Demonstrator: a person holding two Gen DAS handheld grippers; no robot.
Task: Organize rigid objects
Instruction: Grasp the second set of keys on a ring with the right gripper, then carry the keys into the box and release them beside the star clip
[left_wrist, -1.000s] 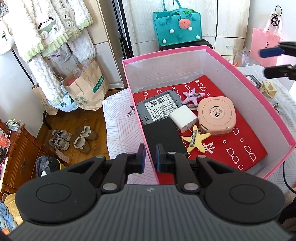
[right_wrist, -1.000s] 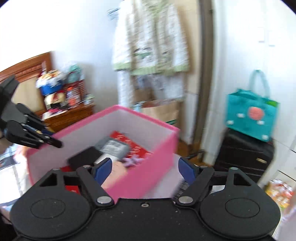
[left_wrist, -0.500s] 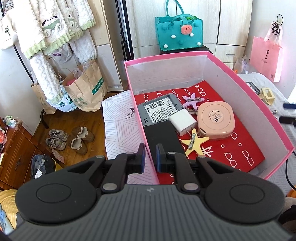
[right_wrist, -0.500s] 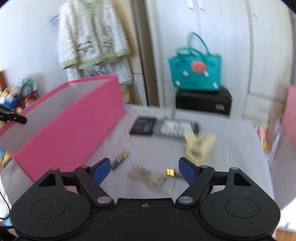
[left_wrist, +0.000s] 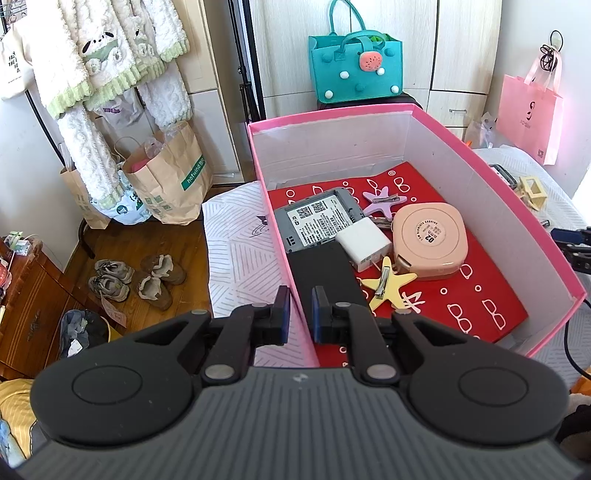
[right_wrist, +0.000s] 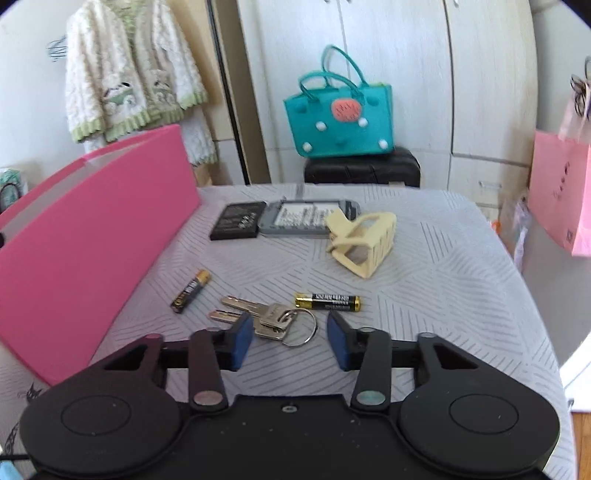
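A: Left wrist view: what is the left gripper (left_wrist: 298, 308) doing?

B: Its jaws are standing nearly closed, clamping the near wall of the pink box (left_wrist: 436, 122), one blue pad outside and one inside.

A: What is lying in the box?

B: On the red patterned liner, a grey device (left_wrist: 317, 218) is sitting at 11 o'clock, a black slab (left_wrist: 327, 273) at 7 o'clock touching it, a white charger (left_wrist: 364, 242) at the centre, and a pink round case (left_wrist: 430, 240) at 3 o'clock. A lilac star clip (left_wrist: 382, 199) is lying at 12 o'clock and a yellow star clip (left_wrist: 386, 282) at 6 o'clock, just below the charger.

A: Is the other gripper showing here?

B: Only its tips, at 3 o'clock outside the box.

A: Right wrist view: how is the right gripper (right_wrist: 290, 334) standing?

B: Its jaws are closing, part open, with the keys (right_wrist: 264, 314) and their ring lying between the pads; the pads are not yet pressing on them.

A: What is surrounding the keys on the grey bedspread (right_wrist: 443, 280)?

B: One battery (right_wrist: 190, 290) at 10 o'clock, a second battery (right_wrist: 327, 301) at 2 o'clock, a cream claw clip (right_wrist: 364, 242) farther off at 1 o'clock, and a black battery pack (right_wrist: 238, 220) touching a grey device at 12 o'clock. The pink box is standing at 9 o'clock.
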